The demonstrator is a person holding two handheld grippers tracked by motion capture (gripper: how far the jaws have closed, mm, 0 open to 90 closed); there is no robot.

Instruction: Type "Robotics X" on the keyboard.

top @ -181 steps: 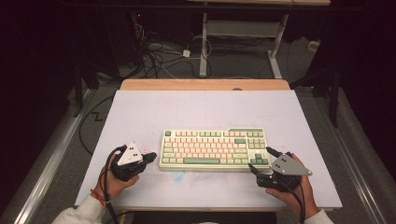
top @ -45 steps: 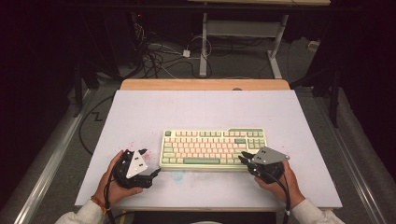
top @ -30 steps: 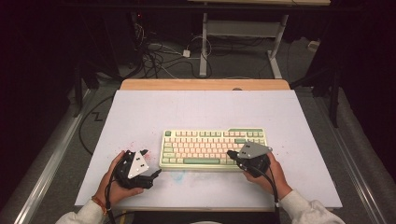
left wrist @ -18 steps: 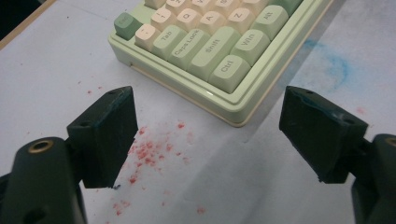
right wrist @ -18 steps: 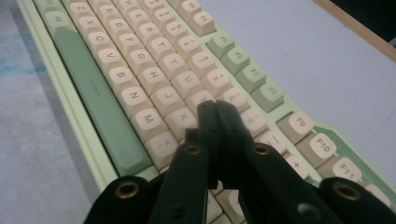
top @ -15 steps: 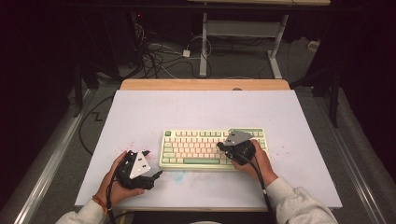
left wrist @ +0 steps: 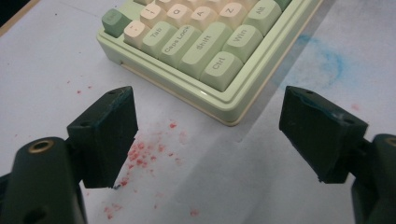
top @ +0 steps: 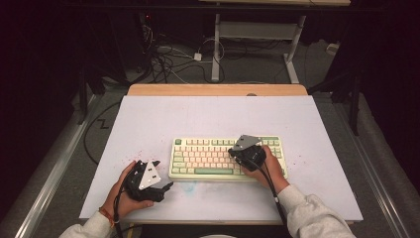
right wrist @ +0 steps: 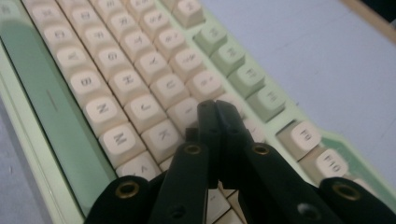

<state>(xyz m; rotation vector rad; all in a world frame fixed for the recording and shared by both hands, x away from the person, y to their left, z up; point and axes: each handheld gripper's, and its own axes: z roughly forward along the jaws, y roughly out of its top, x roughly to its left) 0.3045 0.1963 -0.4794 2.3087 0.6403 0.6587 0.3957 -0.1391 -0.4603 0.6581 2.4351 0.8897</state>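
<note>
A pale green and cream keyboard (top: pixel 208 158) lies in the middle of the white table (top: pixel 218 119). My right gripper (top: pixel 234 152) hovers over the keyboard's right half, jaws pressed together with nothing between them. In the right gripper view its shut tips (right wrist: pixel 215 108) sit just above the cream letter keys (right wrist: pixel 126 79), near the K and L keys. My left gripper (top: pixel 166 187) rests on the table just off the keyboard's front left corner, jaws wide apart and empty. In the left gripper view the keyboard corner (left wrist: pixel 219 70) with Ctrl and Shift keys lies ahead of my left gripper (left wrist: pixel 210 135).
Red speckles (left wrist: pixel 140 154) and a faint blue smear (left wrist: pixel 327 56) mark the table surface by the left gripper. Beyond the table's wooden far edge (top: pixel 218 89) are cables and a desk frame (top: pixel 257 29) on the floor. Bare table lies beyond and on both sides of the keyboard.
My right gripper has moved left from the keyboard's right end to above its keys, and now points at the letter keys. The left gripper has barely shifted.
</note>
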